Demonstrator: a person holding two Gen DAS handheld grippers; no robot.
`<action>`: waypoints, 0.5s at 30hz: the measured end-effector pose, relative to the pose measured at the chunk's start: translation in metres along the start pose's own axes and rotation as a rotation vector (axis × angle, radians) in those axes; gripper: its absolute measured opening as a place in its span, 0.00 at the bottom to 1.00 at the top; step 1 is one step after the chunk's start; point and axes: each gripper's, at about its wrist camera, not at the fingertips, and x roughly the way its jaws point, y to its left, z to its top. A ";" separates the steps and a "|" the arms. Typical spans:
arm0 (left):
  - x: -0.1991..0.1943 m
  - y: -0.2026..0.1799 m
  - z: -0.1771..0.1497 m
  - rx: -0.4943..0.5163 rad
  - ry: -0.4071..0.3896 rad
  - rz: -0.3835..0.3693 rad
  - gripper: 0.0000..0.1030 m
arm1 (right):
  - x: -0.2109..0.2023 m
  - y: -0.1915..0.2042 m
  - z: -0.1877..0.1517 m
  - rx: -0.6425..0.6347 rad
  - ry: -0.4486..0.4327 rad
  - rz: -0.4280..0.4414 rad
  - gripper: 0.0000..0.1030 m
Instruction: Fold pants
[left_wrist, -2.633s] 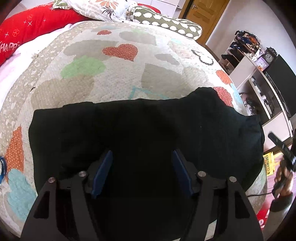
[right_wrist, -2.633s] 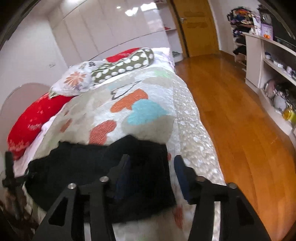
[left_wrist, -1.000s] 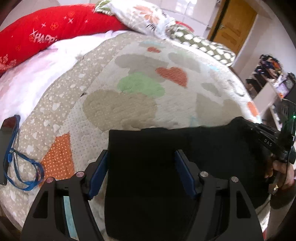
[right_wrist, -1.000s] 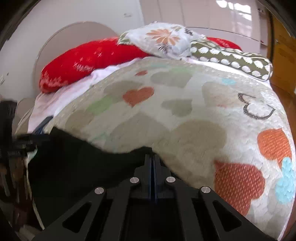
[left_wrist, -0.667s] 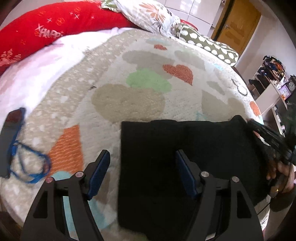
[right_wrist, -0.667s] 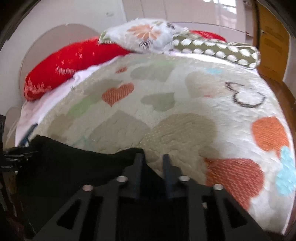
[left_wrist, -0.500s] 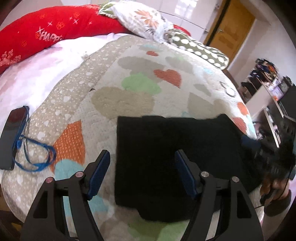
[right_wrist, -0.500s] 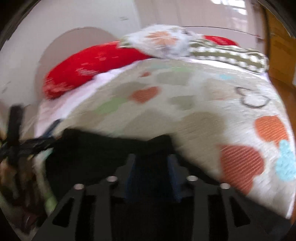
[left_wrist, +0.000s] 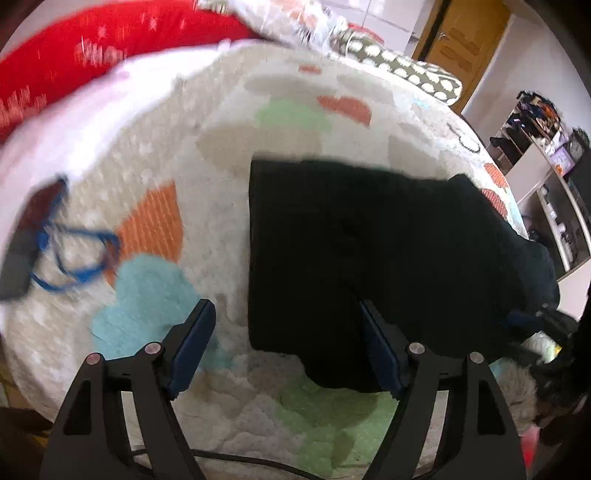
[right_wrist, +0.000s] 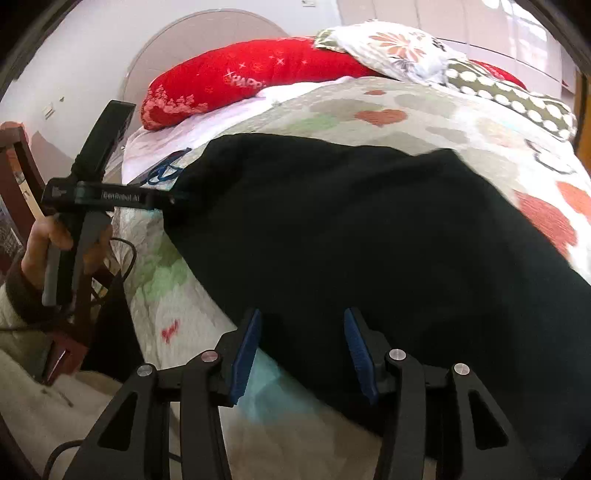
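The black pants (left_wrist: 369, 240) lie folded on the heart-patterned quilt (left_wrist: 155, 295), a straight fold edge on their left. My left gripper (left_wrist: 284, 306) hovers over the near left corner, its jaws opening, pads clear of the cloth. In the right wrist view the pants (right_wrist: 369, 221) fill the middle. My right gripper (right_wrist: 301, 350) stands open above their near edge, nothing pressed between the blue pads (right_wrist: 245, 354). A hand holds the left gripper (right_wrist: 110, 199) at the pants' far left corner. The right gripper (left_wrist: 535, 321) shows dimly at the pants' right end.
A phone on a blue lanyard (left_wrist: 55, 251) lies on the quilt's left side. A red pillow (right_wrist: 240, 77), a floral pillow (right_wrist: 399, 48) and a dotted pillow (right_wrist: 517, 99) line the bed's head. A wooden chair (right_wrist: 22, 184) and cable (right_wrist: 125, 258) stand beside the bed; shelves (left_wrist: 546, 192) at right.
The right gripper, shut on the pants' end a second ago, has opened, let the cloth go and drawn back. The left gripper has pulled back and widened. The pants lie folded narrower.
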 end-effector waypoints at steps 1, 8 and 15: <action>-0.007 -0.003 0.002 0.011 -0.021 0.003 0.76 | -0.009 -0.006 -0.001 0.015 -0.016 -0.017 0.49; -0.027 -0.037 0.025 0.062 -0.095 -0.038 0.76 | -0.043 -0.061 -0.010 0.165 -0.101 -0.191 0.60; -0.016 -0.074 0.032 0.113 -0.088 -0.111 0.76 | -0.055 -0.102 -0.036 0.244 -0.074 -0.360 0.60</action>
